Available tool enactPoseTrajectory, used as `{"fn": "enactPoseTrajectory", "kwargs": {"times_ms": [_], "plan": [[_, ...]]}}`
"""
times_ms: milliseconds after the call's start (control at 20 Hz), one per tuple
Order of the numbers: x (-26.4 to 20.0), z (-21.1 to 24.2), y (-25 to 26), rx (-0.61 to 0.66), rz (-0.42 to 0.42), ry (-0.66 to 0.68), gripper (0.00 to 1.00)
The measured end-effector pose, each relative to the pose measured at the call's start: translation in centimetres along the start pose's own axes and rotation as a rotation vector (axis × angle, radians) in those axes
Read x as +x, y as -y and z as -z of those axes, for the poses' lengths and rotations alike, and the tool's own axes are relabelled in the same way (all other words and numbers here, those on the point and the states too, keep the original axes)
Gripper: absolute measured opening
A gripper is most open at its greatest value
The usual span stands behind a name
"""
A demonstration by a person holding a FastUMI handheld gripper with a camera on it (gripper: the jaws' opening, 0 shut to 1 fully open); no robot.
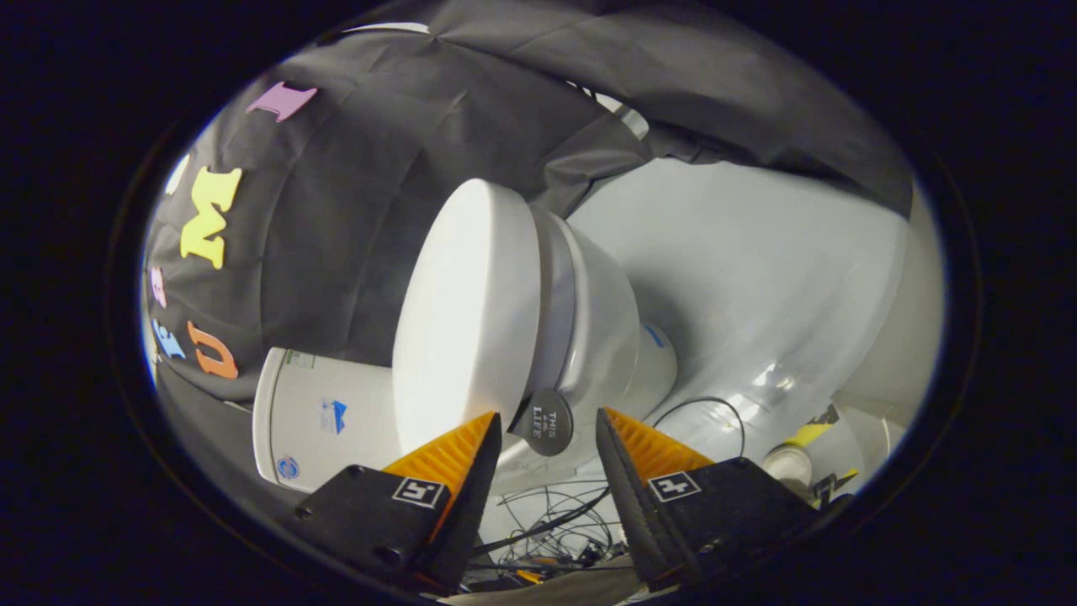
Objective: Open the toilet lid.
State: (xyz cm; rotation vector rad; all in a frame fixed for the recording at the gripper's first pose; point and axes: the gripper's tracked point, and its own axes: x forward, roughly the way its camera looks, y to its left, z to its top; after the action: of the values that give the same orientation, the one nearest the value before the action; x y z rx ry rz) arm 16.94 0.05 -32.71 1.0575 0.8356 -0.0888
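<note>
The view is rolled to one side, so the white toilet appears to lie sideways. Its lid (467,320) is down on the seat and bowl (606,328), and the tank (324,417) stands behind the lid's lower end. A round grey pull tab (545,422) sticks out from the lid's rim. My gripper (547,421) is open, and the tab sits right between its fingertips with a small gap on each side. Neither finger presses on the tab or the lid.
The black cloth wall (353,219) hangs behind the toilet. A glossy white floor (757,278) spreads beyond the bowl. Loose thin cables (555,513) lie under the fingers. A small white container (787,463) and a yellow scrap (808,433) sit beside the right finger.
</note>
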Motion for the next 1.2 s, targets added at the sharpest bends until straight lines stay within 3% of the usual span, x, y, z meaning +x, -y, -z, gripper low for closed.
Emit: {"fn": "enactPoseTrajectory", "kwargs": {"times_ms": [250, 350, 400, 450, 500, 900, 1200], "plan": [[0.4, -0.2, -0.4, 0.064, -0.062, 0.002, 0.52], [0.6, -0.6, -0.2, 0.087, -0.047, 0.02, 0.43], [0.7, -0.8, 0.1, 0.091, -0.027, 0.029, 0.37], [0.6, -0.6, 0.0, 0.088, -0.02, 0.035, 0.21], [0.5, -0.7, -0.1, 0.083, -0.018, 0.038, 0.17], [-1.2, -1.2, -2.7, 0.04, -0.096, 0.03, 0.07], [-3.7, -1.5, -7.7, -0.043, -0.19, 0.05, 0.06]]}}
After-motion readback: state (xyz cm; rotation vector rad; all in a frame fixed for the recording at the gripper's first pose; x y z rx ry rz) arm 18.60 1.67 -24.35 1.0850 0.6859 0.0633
